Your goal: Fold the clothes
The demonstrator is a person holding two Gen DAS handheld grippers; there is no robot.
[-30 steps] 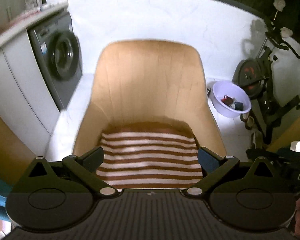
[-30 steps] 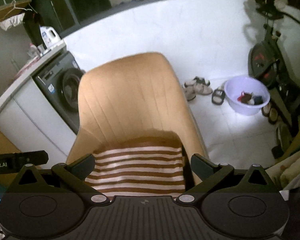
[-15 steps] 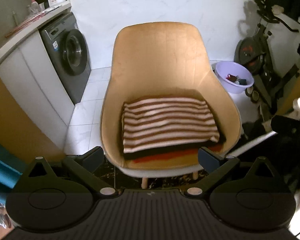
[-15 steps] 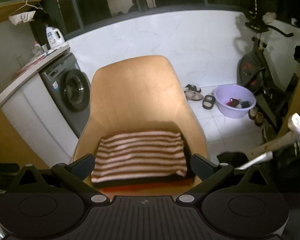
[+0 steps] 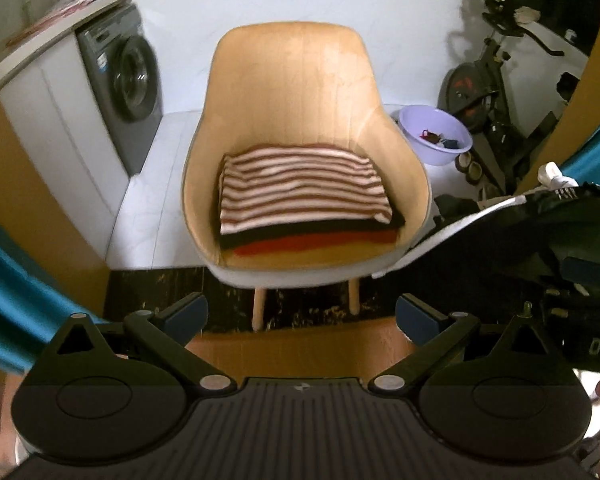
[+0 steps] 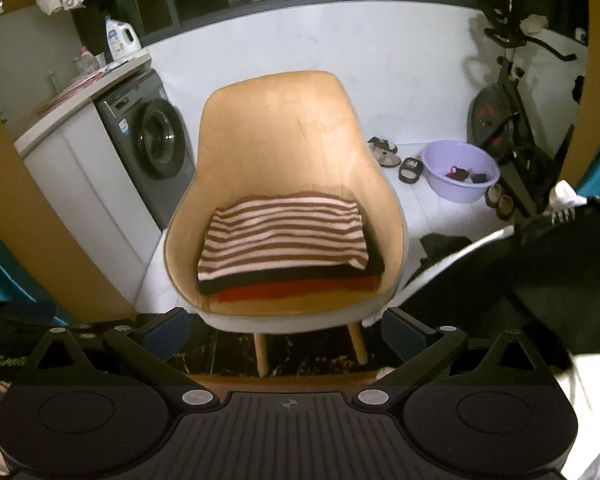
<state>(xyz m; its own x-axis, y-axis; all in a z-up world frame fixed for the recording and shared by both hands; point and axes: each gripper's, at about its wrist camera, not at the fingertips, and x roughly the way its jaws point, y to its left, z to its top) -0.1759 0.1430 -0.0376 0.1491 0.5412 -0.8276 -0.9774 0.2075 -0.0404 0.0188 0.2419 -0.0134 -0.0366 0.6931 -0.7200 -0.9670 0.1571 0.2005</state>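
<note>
A folded brown-and-white striped garment point(image 5: 300, 188) point(image 6: 284, 236) lies on top of a stack on the seat of a tan shell chair point(image 5: 288, 80) point(image 6: 276, 128). Under it show the edges of a black garment point(image 5: 312, 234) and a red one point(image 5: 316, 246). My left gripper point(image 5: 302, 318) is open and holds nothing, well back from the chair's front edge. My right gripper point(image 6: 286, 330) is also open and holds nothing, at a similar distance in front of the chair.
A grey washing machine point(image 5: 128, 76) point(image 6: 152, 140) stands under a white counter at the left. A purple basin point(image 5: 436, 134) point(image 6: 462, 170), sandals point(image 6: 384, 152) and an exercise bike point(image 5: 496, 80) point(image 6: 508, 120) fill the right side. A dark item on a white edge point(image 5: 540, 216) lies at the near right.
Both grippers have drawn back from the chair; the striped garment that lay between the fingers now rests on the stack, farther off. The chair's legs and front edge have come into view.
</note>
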